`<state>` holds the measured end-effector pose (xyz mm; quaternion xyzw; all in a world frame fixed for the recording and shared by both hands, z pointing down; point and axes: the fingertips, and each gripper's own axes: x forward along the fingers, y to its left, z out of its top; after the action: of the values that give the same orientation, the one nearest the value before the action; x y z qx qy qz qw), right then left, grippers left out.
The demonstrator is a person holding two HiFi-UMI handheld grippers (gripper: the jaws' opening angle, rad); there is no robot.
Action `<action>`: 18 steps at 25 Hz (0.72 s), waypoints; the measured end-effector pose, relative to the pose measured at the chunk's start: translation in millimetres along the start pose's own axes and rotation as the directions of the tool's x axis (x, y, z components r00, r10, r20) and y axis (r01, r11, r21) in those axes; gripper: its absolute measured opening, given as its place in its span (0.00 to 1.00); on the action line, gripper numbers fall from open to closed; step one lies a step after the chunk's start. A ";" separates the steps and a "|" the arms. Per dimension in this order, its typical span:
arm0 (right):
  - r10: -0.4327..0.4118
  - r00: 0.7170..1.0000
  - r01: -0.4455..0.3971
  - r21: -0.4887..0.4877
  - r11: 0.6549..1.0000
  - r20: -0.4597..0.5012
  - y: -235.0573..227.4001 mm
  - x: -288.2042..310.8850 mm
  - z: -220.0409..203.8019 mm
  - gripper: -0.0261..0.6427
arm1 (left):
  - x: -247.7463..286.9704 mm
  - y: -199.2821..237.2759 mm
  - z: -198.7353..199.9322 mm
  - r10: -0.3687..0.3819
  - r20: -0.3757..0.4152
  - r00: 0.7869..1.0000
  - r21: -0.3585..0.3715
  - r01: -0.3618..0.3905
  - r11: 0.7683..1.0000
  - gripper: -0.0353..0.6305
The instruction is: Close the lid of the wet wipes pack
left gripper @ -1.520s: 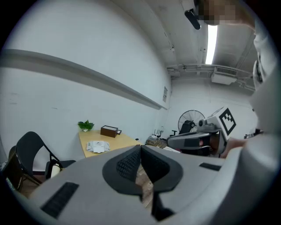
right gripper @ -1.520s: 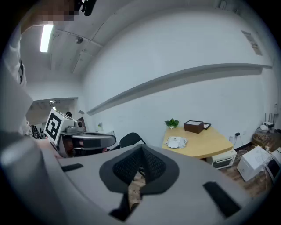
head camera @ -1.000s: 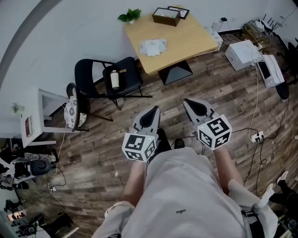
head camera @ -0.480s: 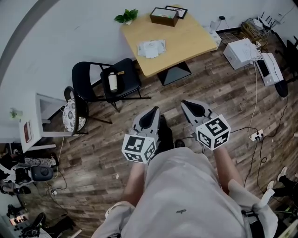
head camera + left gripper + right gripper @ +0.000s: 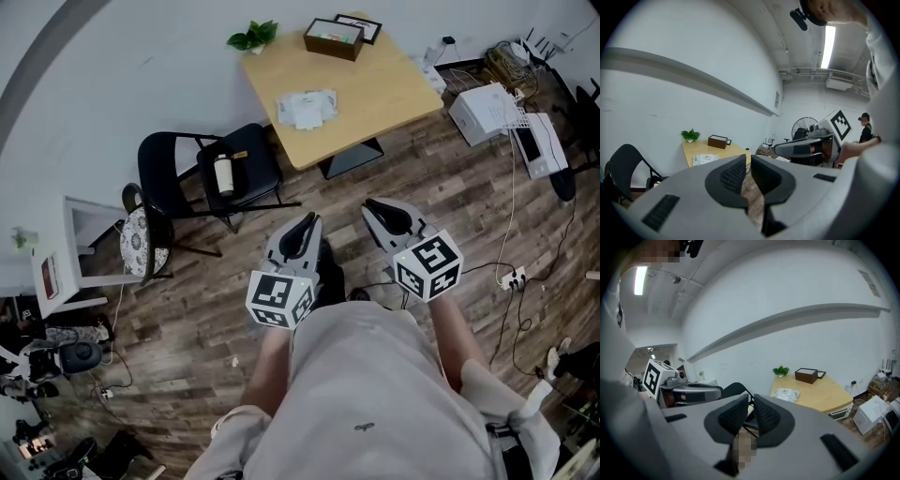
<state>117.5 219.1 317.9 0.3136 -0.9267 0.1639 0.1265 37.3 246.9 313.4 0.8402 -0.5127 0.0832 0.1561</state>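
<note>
The wet wipes pack [image 5: 305, 106] is a white packet lying on the wooden table [image 5: 375, 94] across the room; I also see the pack [image 5: 705, 159] in the left gripper view and the pack [image 5: 786, 393] in the right gripper view. Whether its lid is up I cannot tell from here. Both grippers hang in the air over the floor, far short of the table. My left gripper [image 5: 302, 225] [image 5: 748, 161] is shut and empty. My right gripper [image 5: 382, 208] [image 5: 751, 401] has just been opening and shows a thin gap with nothing in it.
A black folding chair [image 5: 202, 173] with a bottle [image 5: 223, 174] on its seat stands left of the table. A brown box [image 5: 334, 37] and a plant [image 5: 251, 36] sit at the table's far side. White boxes [image 5: 487, 111], cables and a power strip [image 5: 515, 277] lie on the floor at right.
The table has drawn a little nearer and the chair has slid left in the head view. Both grippers keep side by side and have moved forward towards the table.
</note>
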 end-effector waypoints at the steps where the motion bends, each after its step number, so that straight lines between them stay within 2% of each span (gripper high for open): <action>1: -0.001 1.000 0.001 0.001 1.000 -0.002 -2.4 5.4 2.4 0.10 | 4.0 5.4 0.4 -0.001 -0.005 1.000 -0.002 0.001 1.000 0.07; 4: -0.002 1.000 0.002 0.012 1.000 -0.006 -8.4 20.5 8.7 0.14 | 16.0 21.6 -1.6 -0.010 -0.035 0.999 -0.009 0.010 1.000 0.13; 8: -0.016 1.000 0.016 0.022 1.000 -0.018 -16.3 41.1 16.3 0.19 | 29.3 43.9 -0.3 -0.028 -0.062 0.998 -0.013 0.027 1.000 0.15; 18: -0.070 0.997 0.071 0.050 0.996 -0.025 -36.7 96.7 38.9 0.23 | 64.5 107.6 22.1 -0.072 -0.054 0.996 0.015 0.073 0.997 0.19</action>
<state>60.6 124.5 323.1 0.3471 -0.9091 0.1866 0.1349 -28.9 139.5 331.1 0.8570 -0.4768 0.1041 0.1656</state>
